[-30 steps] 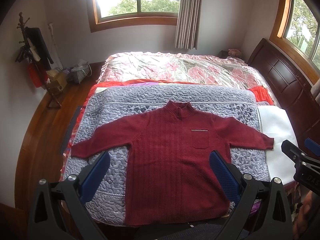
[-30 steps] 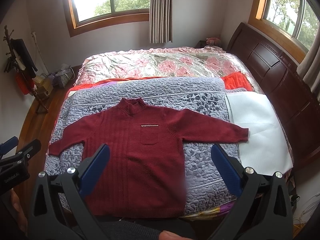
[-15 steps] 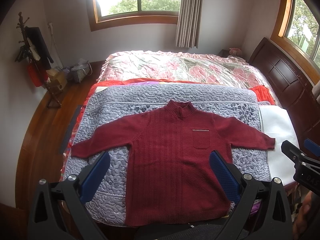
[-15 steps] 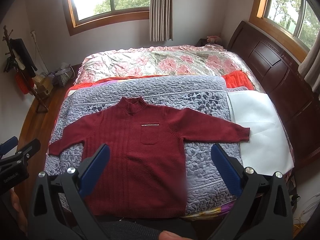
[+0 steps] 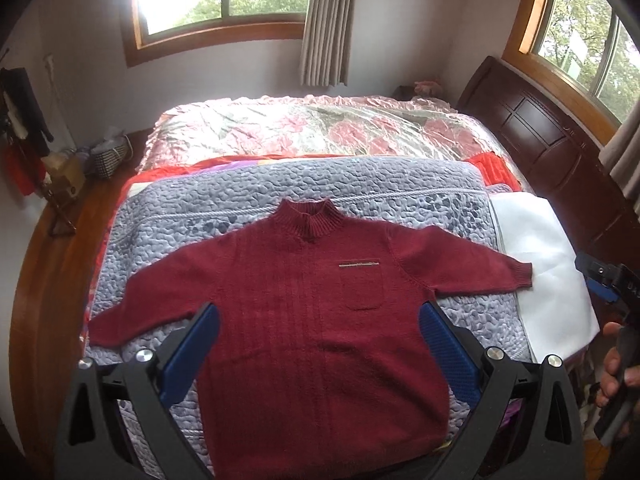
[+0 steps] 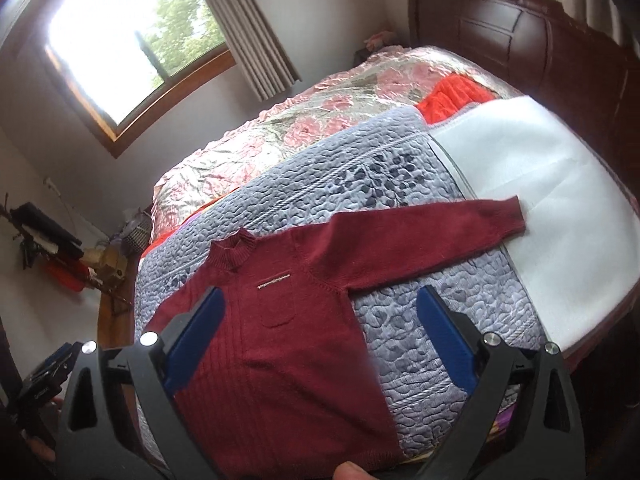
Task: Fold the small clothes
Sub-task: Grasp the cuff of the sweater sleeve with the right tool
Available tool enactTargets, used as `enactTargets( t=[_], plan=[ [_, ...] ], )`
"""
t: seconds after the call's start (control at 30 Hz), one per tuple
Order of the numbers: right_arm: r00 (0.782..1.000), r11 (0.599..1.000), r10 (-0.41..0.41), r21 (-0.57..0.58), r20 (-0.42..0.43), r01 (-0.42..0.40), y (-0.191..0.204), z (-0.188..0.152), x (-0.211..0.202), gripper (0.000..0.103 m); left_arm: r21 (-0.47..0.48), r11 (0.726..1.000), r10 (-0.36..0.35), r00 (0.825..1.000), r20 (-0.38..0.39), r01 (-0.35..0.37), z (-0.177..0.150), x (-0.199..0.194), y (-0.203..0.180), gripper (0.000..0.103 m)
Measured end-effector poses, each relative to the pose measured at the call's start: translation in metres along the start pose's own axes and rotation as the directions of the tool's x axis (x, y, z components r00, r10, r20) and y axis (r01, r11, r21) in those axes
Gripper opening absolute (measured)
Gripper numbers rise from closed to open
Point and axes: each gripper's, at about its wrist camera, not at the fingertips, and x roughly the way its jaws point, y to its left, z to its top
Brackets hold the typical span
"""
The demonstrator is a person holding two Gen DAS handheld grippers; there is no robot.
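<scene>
- The left gripper [image 5: 318,346] hangs above the near part of the bed, its two blue-padded fingers [image 5: 190,354] spread wide and holding nothing.
- Between and beyond those fingers lies the dark red sweater [image 5: 320,320], flat and face up on a grey-lilac quilted blanket [image 5: 360,188], collar pointing away and hem nearest the gripper.
- Both sleeves are stretched out sideways: one cuff lies outside the left finger, and the other reaches past the right finger, its cuff resting on a white sheet [image 5: 540,264] that lies beside the blanket.
- A chest pocket with a thin light trim strip [image 5: 359,265] sits ahead of the right finger.
- The right gripper [image 6: 318,340] is tilted, so the bed runs at a slant in its view; its blue-padded fingers [image 6: 446,344] are also wide apart and empty.
- In that view the sweater body [image 6: 280,344] lies under and ahead of the left finger, while the outstretched sleeve [image 6: 432,236] runs beyond both fingers, up toward the white sheet.
- Bare blanket fills the gap ahead of the right finger.
- In the left wrist view, well outside the right finger, a hand [image 5: 616,368] grips the handle of the other gripper.
- Beyond the blanket lies a pink floral bedspread [image 5: 320,128], with a dark wooden headboard [image 5: 560,140] far outside the right finger.
</scene>
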Motion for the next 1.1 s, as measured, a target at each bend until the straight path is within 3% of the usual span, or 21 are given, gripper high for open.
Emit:
enactTargets(
  t=[0.07,0.17,0.23,0.3,0.37,0.47,0.57,0.8,0.97,1.1],
  plan=[
    [1.0,0.993,0.022,0.115,-0.012,-0.02,-0.045,0.007,0.016,0.072,0.015,0.998,-0.056,0.998,0.002,0.056,0.007,0.013,-0.013,0.099],
    [0.998,0.953,0.055,0.3,-0.029,-0.044,-0.115,0.01,0.046,0.069,0.051,0.996,-0.073,0.997,-0.032,0.074,0.016,0.041,-0.037,0.099],
    [0.996,0.901,0.085,0.429,-0.039,-0.061,-0.166,0.009,0.07,0.067,0.055,0.994,-0.093,0.993,-0.079,0.098,0.021,0.063,-0.05,0.099],
    [0.993,0.834,0.118,0.546,-0.025,-0.086,-0.215,0.003,0.096,0.057,0.059,0.991,-0.11,0.986,-0.123,0.118,0.023,0.087,-0.063,0.099],
    [0.991,0.778,0.136,0.618,0.008,-0.112,-0.256,-0.001,0.12,0.051,0.063,0.987,-0.135,0.977,-0.167,0.148,0.025,0.111,-0.074,0.099],
    [0.995,0.748,0.096,0.656,0.038,-0.097,-0.296,0.001,0.152,0.04,0.074,0.987,-0.127,0.969,-0.214,0.145,0.025,0.139,-0.089,0.099],
    [0.993,0.683,0.101,0.721,0.066,-0.118,-0.337,0.007,0.188,0.038,0.068,0.983,-0.145,0.954,-0.264,0.168,0.028,0.161,-0.103,0.099],
    [0.99,0.541,0.094,0.829,0.103,-0.138,-0.39,0.012,0.244,0.038,0.027,0.983,-0.161,0.929,-0.334,0.18,0.027,0.194,-0.113,0.099],
    [0.992,0.494,0.069,0.861,0.101,-0.122,-0.405,0.01,0.259,0.039,0.02,0.984,-0.16,0.915,-0.371,0.18,0.023,0.209,-0.112,0.099],
    [0.989,0.499,0.07,0.854,0.127,-0.145,-0.405,0.012,0.262,0.046,0.011,0.985,-0.152,0.909,-0.387,0.17,0.02,0.216,-0.106,0.099]
  ],
)
